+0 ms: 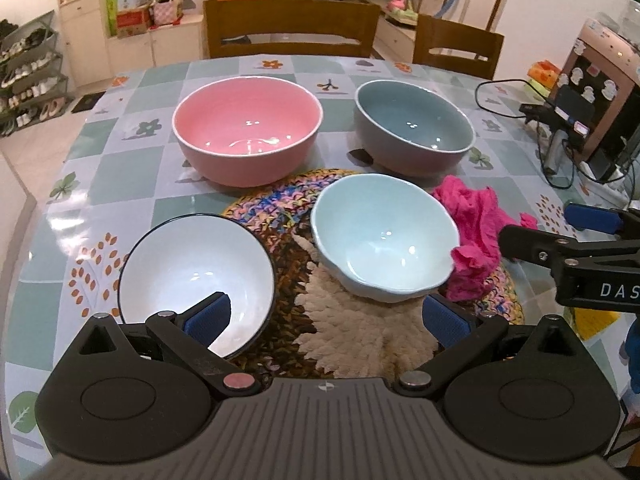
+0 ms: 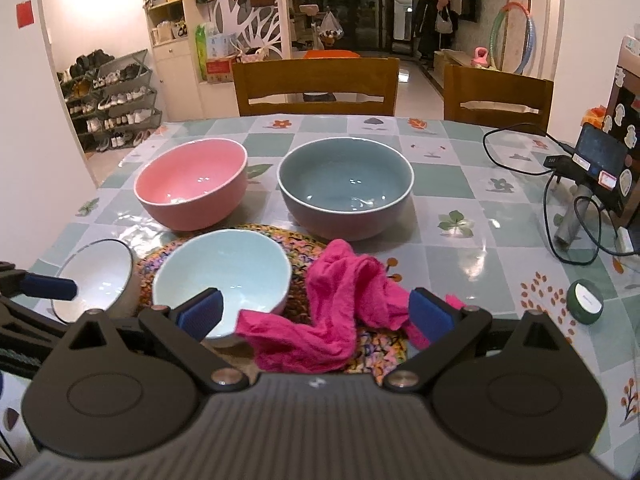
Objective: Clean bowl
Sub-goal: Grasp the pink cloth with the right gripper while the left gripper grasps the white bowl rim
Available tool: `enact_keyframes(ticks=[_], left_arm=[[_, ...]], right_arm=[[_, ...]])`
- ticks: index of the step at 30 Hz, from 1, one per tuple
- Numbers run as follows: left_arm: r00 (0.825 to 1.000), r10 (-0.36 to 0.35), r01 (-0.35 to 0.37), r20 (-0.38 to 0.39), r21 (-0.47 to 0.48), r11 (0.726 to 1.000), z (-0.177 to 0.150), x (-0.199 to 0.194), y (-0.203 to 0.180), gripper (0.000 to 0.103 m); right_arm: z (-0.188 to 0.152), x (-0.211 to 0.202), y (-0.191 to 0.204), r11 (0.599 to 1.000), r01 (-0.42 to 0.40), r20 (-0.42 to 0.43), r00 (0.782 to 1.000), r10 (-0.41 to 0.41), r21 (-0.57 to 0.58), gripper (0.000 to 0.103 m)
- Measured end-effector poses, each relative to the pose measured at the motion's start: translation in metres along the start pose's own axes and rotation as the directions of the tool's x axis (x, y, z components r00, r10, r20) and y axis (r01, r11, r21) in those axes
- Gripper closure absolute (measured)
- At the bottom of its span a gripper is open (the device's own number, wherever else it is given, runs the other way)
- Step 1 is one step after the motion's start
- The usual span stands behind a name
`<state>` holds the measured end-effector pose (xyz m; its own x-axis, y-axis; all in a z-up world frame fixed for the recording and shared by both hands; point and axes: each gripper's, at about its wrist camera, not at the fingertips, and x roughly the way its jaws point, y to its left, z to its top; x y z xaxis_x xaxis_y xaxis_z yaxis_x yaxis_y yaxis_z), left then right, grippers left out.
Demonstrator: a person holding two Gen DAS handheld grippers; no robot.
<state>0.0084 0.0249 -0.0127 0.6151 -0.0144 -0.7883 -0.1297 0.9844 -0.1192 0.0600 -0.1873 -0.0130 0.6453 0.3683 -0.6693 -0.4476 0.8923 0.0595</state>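
Note:
A white bowl [image 1: 196, 276] with a dark rim sits tilted at the near left edge of a woven mat [image 1: 360, 340]. My left gripper [image 1: 326, 320] is open, and its left pad [image 1: 208, 316] shows over the bowl's inside. A light blue bowl [image 1: 384, 236] stands on the mat. A crumpled pink cloth [image 2: 340, 300] lies to its right, between the spread fingers of my open right gripper [image 2: 316, 314], which is not closed on it. The white bowl [image 2: 96, 276] and light blue bowl [image 2: 224, 276] lie to that gripper's left.
A large pink bowl [image 1: 248, 128] and a grey-blue bowl [image 1: 414, 124] stand further back on the checked tablecloth [image 1: 120, 152]. At the right are a phone on a stand [image 2: 596, 160], cables [image 2: 560, 236] and a small green round object [image 2: 584, 300]. Two wooden chairs [image 2: 316, 88] stand behind the table.

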Motion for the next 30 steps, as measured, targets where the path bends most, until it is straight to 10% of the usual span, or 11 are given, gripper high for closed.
enact_keyframes(ticks=[30], left_arm=[[0.982,0.181,-0.19,-0.06,-0.333,0.923,0.003,0.014,0.075,0.001]], right_arm=[[0.017,0.085,-0.04,0.993,-0.056,-0.1,0.994,0.045,-0.108,0.011]])
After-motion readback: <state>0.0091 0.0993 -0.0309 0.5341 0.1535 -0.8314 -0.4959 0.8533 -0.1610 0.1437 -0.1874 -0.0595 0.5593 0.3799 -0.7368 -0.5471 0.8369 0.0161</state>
